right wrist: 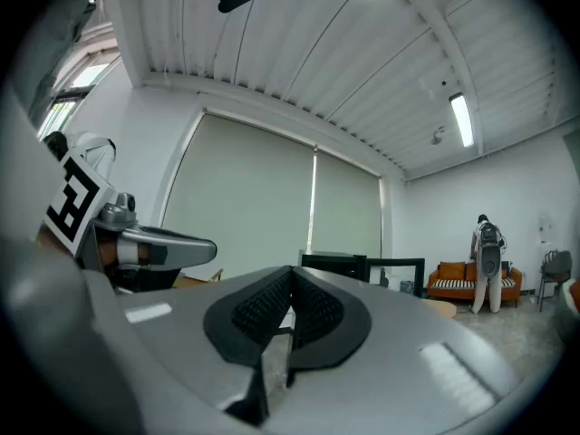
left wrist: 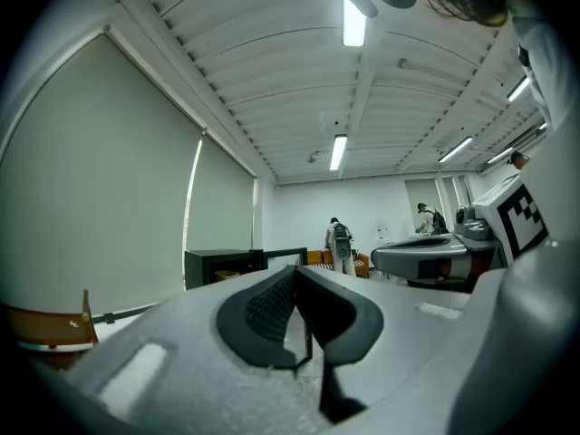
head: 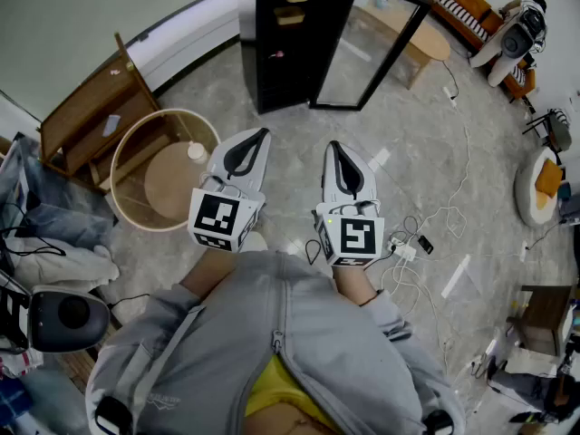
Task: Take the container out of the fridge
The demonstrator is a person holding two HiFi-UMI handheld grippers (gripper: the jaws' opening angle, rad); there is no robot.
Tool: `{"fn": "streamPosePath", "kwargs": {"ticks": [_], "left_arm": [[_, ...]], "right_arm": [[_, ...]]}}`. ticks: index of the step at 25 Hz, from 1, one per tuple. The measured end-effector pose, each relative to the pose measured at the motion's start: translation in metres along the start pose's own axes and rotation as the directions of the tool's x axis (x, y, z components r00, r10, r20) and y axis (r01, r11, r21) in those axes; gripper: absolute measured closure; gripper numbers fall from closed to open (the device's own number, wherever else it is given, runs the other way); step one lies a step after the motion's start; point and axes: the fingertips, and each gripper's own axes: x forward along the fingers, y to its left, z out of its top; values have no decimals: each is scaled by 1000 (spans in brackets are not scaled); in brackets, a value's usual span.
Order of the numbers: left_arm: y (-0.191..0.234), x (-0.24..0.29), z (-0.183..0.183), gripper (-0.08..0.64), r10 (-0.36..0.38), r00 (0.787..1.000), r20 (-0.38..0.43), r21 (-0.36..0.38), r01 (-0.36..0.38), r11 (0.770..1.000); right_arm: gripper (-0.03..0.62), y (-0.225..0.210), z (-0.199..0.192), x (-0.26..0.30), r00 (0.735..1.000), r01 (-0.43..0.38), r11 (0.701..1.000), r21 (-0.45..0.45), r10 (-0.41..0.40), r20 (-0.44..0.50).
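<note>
At frame centre, the white left gripper point(head: 262, 138) and white right gripper point(head: 334, 149) are being held with fingers pressed together, empty, below the open black glass-doored fridge point(head: 274, 57).

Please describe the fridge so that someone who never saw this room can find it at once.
Look to the pale wall across the room. The fridge is the black cabinet standing there; unlike the wooden shelf to its left, it has a glass door hanging open.
</note>
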Motion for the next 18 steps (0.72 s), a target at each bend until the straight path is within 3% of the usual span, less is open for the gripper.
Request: {"fn": "streamPosePath", "kwargs": {"ticks": [10, 12, 18], "left_arm": [[50, 79, -18, 555, -6, 1000, 24, -33, 7, 999], [65, 106, -19, 555, -17, 999, 31, -31, 18, 999], [113, 183, -25, 555, -63, 998, 28, -19, 64, 998]], "right_arm": [[591, -31, -18, 83, 1000, -27, 999, -17, 27, -4], [546, -43, -22, 113, 1000, -25, 1000, -16, 24, -11], [506, -74, -27, 201, 999, -1, 1000, -9, 1, -41]]}}
